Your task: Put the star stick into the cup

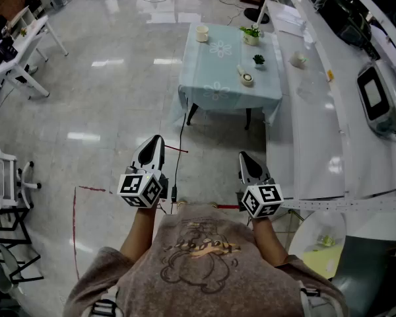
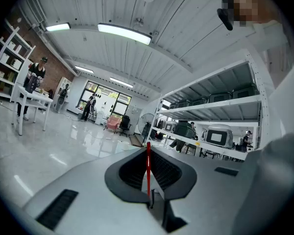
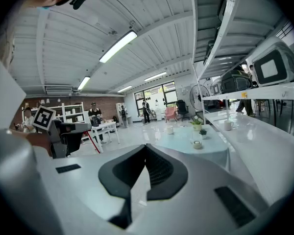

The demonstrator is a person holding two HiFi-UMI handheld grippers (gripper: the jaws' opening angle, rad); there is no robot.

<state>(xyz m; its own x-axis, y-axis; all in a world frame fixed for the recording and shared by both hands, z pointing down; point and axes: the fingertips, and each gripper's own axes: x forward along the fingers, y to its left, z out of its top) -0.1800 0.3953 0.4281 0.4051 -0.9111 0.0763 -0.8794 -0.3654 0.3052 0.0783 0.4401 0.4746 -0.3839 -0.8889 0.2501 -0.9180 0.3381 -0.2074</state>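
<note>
Our left gripper [image 1: 152, 147] is clamped on the star stick [image 2: 148, 166] and our right gripper [image 1: 247, 160] is closed on nothing, because the cup [image 1: 202, 33] stands well apart at twelve o'clock on the table [image 1: 218, 91].

Red star stick [image 2: 148, 166] in L gripper [image 1: 156, 142]; cup [image 1: 202, 33] upright on table [image 1: 214, 71].

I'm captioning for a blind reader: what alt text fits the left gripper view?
The left gripper, jaws closed, pinches a thin red stick that stands upright between them. Behind: a glossy floor, white shelving on the right, ceiling lights.
</note>
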